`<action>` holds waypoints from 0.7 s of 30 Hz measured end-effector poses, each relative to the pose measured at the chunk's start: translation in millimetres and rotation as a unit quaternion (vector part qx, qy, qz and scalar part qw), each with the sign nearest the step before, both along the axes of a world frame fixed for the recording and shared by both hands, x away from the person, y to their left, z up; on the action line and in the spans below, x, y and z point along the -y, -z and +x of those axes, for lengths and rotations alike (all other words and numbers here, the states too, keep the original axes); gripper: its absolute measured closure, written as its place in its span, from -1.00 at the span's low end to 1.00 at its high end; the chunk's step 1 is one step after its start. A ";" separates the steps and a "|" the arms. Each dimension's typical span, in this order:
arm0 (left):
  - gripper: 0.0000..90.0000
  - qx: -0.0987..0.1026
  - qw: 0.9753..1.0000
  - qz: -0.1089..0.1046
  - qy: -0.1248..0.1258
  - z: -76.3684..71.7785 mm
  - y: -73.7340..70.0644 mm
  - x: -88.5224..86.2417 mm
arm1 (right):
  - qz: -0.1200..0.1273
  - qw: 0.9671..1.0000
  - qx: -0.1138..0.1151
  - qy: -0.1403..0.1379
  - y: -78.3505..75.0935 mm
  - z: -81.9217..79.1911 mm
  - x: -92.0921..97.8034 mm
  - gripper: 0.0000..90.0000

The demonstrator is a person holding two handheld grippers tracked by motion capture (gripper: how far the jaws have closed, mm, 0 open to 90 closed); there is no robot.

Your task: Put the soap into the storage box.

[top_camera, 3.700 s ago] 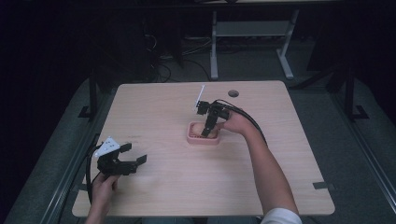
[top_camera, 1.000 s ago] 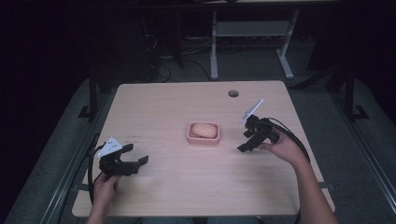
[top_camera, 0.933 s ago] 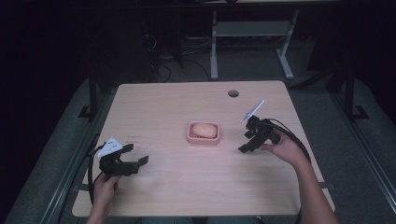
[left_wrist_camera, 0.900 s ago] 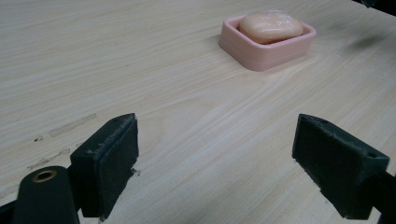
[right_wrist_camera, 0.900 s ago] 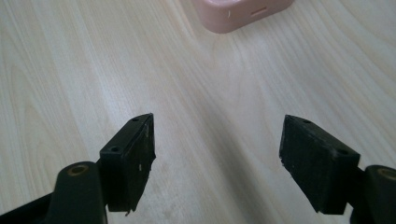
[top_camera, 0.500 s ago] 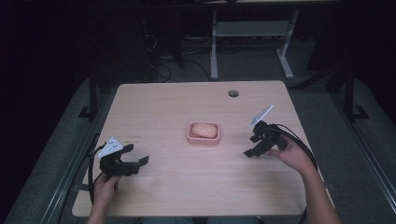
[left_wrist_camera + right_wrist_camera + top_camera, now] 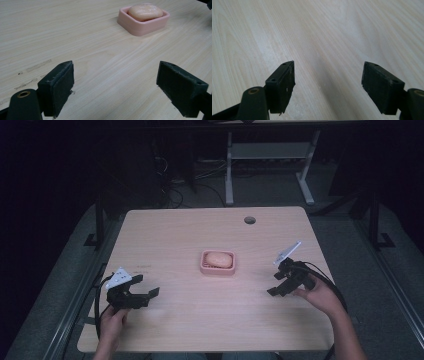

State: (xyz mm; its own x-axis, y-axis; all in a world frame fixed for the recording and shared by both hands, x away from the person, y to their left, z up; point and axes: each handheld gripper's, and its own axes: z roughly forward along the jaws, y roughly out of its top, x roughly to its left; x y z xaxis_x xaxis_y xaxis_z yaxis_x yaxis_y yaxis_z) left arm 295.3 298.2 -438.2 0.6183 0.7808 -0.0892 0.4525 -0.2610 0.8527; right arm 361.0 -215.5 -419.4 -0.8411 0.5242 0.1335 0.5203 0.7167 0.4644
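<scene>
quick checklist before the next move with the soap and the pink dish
1. Soap seated inside the pink dish: ok.
2. Dish flat on the table, well away from any edge: ok.
3. Right gripper open and holding nothing: ok.
4. Left gripper open and holding nothing: ok.
5. Both grippers apart from the dish, nothing touching it: ok.
6. Soap wet or slippery: cannot tell.
</scene>
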 end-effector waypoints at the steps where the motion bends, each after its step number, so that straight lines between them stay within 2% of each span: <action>1: -0.68 0.000 1.000 0.001 0.000 0.0 0.0 -0.2 | 0.002 1.000 0.000 0.000 1.4 -1.1 1.8 -0.42; 21: -0.68 -0.003 1.000 0.007 0.004 0.0 0.9 1.8 | 0.009 1.000 0.012 0.014 12.3 -31.0 22.4 -0.42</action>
